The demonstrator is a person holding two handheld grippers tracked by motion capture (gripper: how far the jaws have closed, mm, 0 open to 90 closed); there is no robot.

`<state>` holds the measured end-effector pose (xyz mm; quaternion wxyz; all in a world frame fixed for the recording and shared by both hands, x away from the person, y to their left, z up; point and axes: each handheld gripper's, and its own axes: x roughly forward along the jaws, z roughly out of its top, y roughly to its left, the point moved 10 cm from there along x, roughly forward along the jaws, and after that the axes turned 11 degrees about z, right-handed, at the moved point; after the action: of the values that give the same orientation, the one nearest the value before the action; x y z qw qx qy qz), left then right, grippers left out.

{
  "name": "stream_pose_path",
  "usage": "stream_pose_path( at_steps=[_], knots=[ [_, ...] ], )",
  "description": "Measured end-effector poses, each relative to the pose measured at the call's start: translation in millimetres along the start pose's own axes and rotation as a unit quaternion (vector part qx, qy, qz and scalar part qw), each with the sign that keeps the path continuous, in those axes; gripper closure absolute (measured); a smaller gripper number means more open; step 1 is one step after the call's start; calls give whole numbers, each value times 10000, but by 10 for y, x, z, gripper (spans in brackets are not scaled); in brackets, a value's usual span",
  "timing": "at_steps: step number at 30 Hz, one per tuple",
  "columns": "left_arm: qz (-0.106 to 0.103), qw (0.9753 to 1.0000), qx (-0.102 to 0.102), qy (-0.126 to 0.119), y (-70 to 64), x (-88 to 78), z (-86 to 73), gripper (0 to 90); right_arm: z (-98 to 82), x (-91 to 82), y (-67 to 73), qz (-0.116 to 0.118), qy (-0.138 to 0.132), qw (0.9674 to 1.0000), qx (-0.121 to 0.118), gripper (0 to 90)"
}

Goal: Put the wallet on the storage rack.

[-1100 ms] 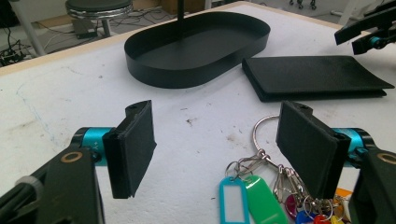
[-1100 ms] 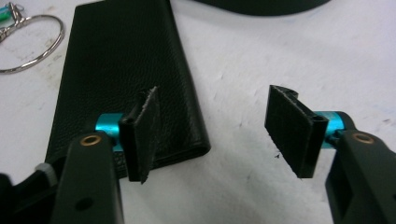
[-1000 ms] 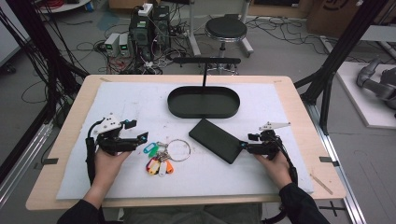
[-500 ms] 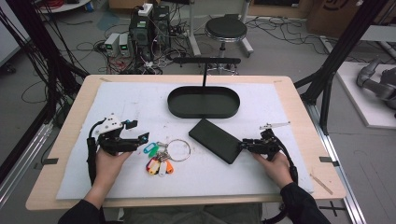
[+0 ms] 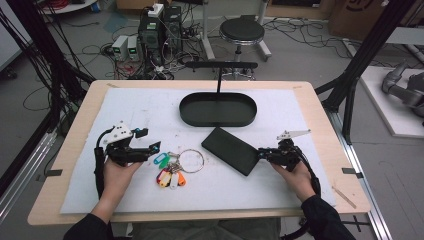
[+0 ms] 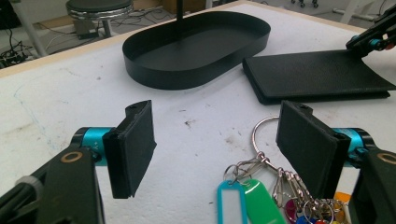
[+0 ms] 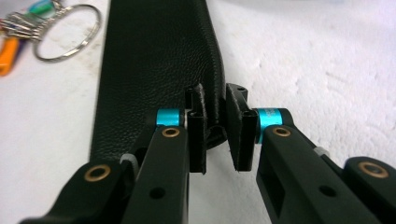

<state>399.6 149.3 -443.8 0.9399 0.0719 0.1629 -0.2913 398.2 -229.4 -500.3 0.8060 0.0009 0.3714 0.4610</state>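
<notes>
On the wallet's near edge, right gripper fingers clamped; left gripper fingers apart.

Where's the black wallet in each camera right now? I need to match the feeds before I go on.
High view: the black wallet lies centre-right on the mat, the right gripper shut on its corner.
Left gripper view: upper right, beside the oval tray.
Right gripper view: top centre, its edge pinched between the jaws.
Shared landmark: the key ring next to the wallet.
</notes>
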Motion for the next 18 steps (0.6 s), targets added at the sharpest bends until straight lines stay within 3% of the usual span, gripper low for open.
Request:
stream_pose_path(
  at_steps=[4,10,18],
  knots=[
    [-24,10000,-4,-35,-17,12,18,280,66,-76,90,102,-81,9992,-382,814],
    [-112,9998,-59,-144,-65,43,92,280,139,-142,214,66,-172,9946,-1021,818],
    [-486,9988,11,-111,-239,201,200,279,198,-206,378,169,-336,9854,-1658,822]
  ],
)
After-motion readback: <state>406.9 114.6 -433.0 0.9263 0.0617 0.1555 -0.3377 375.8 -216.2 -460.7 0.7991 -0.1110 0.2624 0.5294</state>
